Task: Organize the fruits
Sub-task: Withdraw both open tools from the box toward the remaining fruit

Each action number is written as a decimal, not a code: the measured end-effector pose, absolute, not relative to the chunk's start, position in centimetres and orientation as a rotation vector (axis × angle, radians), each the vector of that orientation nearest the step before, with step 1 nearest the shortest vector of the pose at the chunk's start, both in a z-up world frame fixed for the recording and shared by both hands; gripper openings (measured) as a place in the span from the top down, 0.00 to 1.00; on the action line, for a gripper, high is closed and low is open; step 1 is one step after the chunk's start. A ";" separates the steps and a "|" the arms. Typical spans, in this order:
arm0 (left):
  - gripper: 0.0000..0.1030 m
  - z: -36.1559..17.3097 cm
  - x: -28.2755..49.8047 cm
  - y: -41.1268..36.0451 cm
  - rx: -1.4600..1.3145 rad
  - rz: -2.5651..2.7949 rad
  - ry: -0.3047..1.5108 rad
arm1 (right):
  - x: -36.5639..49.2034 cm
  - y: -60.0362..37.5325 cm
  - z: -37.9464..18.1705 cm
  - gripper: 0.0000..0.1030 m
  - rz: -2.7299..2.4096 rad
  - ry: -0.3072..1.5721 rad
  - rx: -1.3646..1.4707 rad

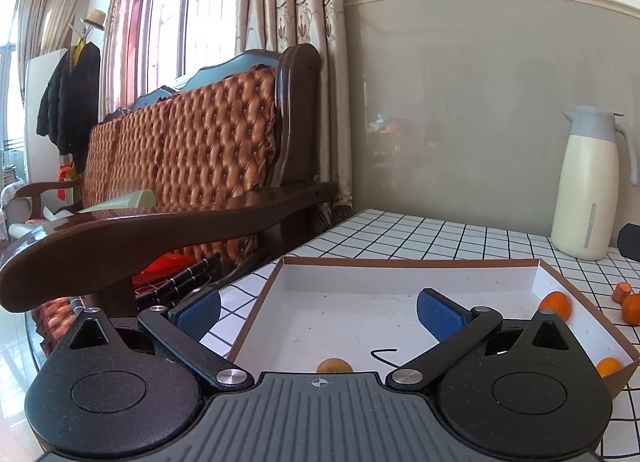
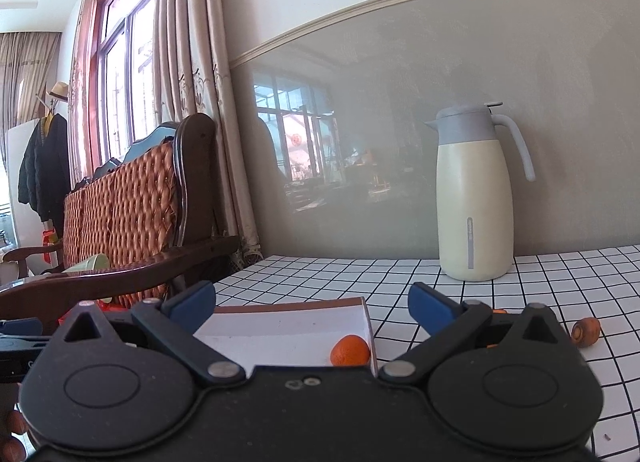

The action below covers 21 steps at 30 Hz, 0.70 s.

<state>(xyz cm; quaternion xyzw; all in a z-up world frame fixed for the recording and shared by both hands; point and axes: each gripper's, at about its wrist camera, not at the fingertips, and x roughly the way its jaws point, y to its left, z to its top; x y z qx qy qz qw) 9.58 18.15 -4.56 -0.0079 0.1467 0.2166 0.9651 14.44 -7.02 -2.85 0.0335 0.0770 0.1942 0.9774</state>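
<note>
Your left gripper (image 1: 318, 312) stood with its blue pads (image 1: 438, 314) spread wide and nothing between them. It hung over the near edge of the shallow brown-rimmed box (image 1: 412, 262), whose white floor filled the gap between the fingers. Just under the claw's nose, almost hidden by the gripper body, lay a small tan round fruit (image 1: 334, 365) on the box floor. To the right of the right finger, an orange (image 1: 555, 303) sat against the box's right wall, and nearer you on that same side a second orange (image 1: 609, 366) sat in the box's near right corner. Beyond that wall, out on the checked tablecloth (image 1: 440, 236), a third orange (image 1: 632, 308) lay beside a short carrot stub (image 1: 621, 291). Further ahead and to the right stood the cream thermos jug (image 1: 588, 186).

Your right gripper (image 2: 312, 308) was open just as wide and carried nothing. The box (image 2: 288, 304) lay ahead between its fingers, with its right wall inside the gap. One orange (image 2: 350, 350) rested in the box against that wall, close in front of the claw, nearer the right finger than the left. To the right of the right finger, the carrot stub (image 2: 585, 331) lay on the tablecloth (image 2: 340, 274), apart from the box. The jug (image 2: 476, 198) stood ahead and right, at the wall. Left of both claws was the wooden sofa (image 1: 192, 166).
</note>
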 end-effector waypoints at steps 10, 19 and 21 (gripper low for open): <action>0.00 -4.5 9.7 16.5 0.010 0.411 0.290 | 13.5 -7.7 -2.8 0.06 0.458 0.186 0.042; 0.00 -4.2 9.7 13.8 0.078 0.336 0.278 | 12.9 -9.8 -2.9 0.06 0.440 0.222 0.056; 0.00 -4.2 9.7 13.5 0.066 0.329 0.279 | 13.0 -10.5 -2.9 0.06 0.424 0.236 0.067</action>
